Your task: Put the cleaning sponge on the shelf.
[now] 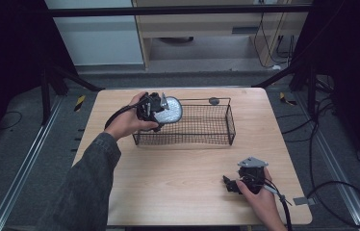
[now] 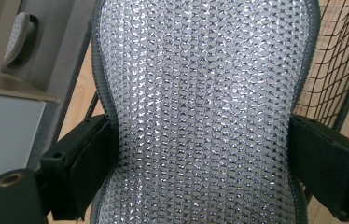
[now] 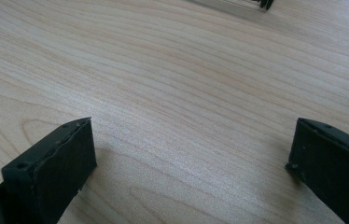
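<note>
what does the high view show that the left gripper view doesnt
High view alone: the whole wire basket on the wooden table, the right gripper low over bare wood with jaws apart, both hands, and the floor beyond.

Left gripper view alone: the silver pad's shiny woven surface and grey edging close up, its narrow waist pinched between the two jaws.

Both: the left gripper holding that pad at the basket's left end, beside the black mesh.

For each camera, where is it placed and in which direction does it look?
High view: above the near side, looking forward and down at the table; both forearms, both claws.
Left gripper view: on the left claw, facing the silver mesh pad it clamps; black jaws.
Right gripper view: on the right claw, facing bare wood; jaws apart.
Shared: the wire basket.
</note>
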Demonstrator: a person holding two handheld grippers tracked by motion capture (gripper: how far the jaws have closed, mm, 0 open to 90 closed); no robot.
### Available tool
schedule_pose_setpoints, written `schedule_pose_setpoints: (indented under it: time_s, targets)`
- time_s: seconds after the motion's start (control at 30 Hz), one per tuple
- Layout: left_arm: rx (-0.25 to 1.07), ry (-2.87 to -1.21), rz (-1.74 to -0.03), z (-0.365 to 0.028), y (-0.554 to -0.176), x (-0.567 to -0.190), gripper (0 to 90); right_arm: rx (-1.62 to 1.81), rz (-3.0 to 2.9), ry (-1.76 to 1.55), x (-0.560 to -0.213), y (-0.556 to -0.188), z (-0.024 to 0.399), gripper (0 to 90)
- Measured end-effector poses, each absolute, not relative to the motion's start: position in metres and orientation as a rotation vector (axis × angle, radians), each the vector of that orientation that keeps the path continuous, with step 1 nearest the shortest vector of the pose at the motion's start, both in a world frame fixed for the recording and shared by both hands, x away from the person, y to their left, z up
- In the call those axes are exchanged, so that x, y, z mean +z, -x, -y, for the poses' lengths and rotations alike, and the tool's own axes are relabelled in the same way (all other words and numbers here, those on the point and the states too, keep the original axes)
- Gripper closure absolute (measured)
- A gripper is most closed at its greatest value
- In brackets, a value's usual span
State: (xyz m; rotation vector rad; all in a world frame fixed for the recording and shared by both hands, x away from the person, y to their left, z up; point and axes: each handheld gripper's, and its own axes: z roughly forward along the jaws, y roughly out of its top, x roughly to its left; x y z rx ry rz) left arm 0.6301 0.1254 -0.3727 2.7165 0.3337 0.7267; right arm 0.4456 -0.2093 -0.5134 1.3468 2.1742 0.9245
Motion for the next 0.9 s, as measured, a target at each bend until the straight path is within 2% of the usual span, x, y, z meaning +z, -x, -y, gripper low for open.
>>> schedule_pose_setpoints:
  time_s: [0.9]
  targets:
    - [0.671,-2.715,-0.341,-0.125,-0.643,-0.382,8.8,0.925,-2.174,-1.346,-0.513,-0.445,0.209,0.7]
